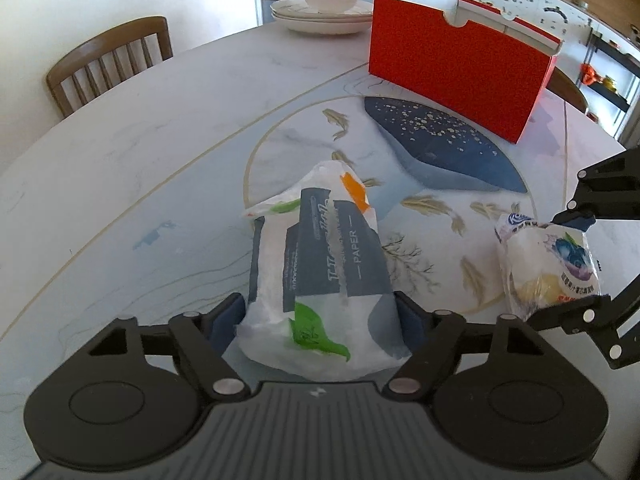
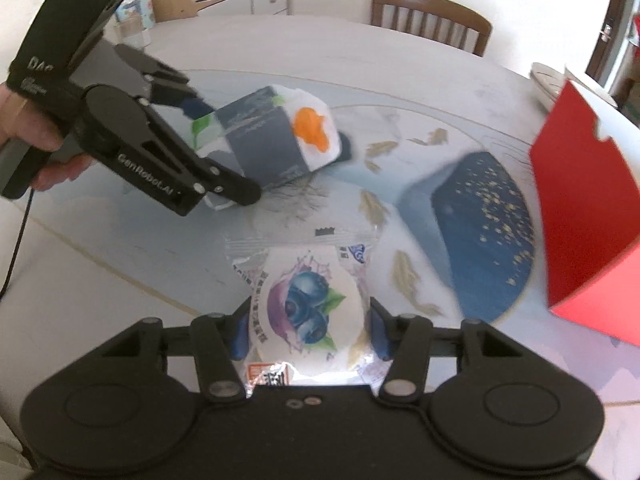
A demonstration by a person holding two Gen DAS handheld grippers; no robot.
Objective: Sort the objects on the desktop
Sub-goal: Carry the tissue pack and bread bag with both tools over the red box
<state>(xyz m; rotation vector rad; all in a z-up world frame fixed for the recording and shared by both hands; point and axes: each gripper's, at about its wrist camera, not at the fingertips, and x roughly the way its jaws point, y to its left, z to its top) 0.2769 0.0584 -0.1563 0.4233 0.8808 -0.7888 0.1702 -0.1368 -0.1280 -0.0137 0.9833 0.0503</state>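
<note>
A white and grey tissue pack with green and orange marks lies lengthwise between the fingers of my left gripper, whose blue pads press its sides. In the right wrist view the left gripper carries this tissue pack tilted over the table. My right gripper is shut on a clear snack packet with a blueberry picture. The left wrist view shows the same snack packet at the right, between the right gripper's black fingers.
An open red cardboard box stands on the round table beyond a painted whale. Stacked plates with a bowl sit at the far edge. A wooden chair stands behind the table. A person's hand holds the left gripper.
</note>
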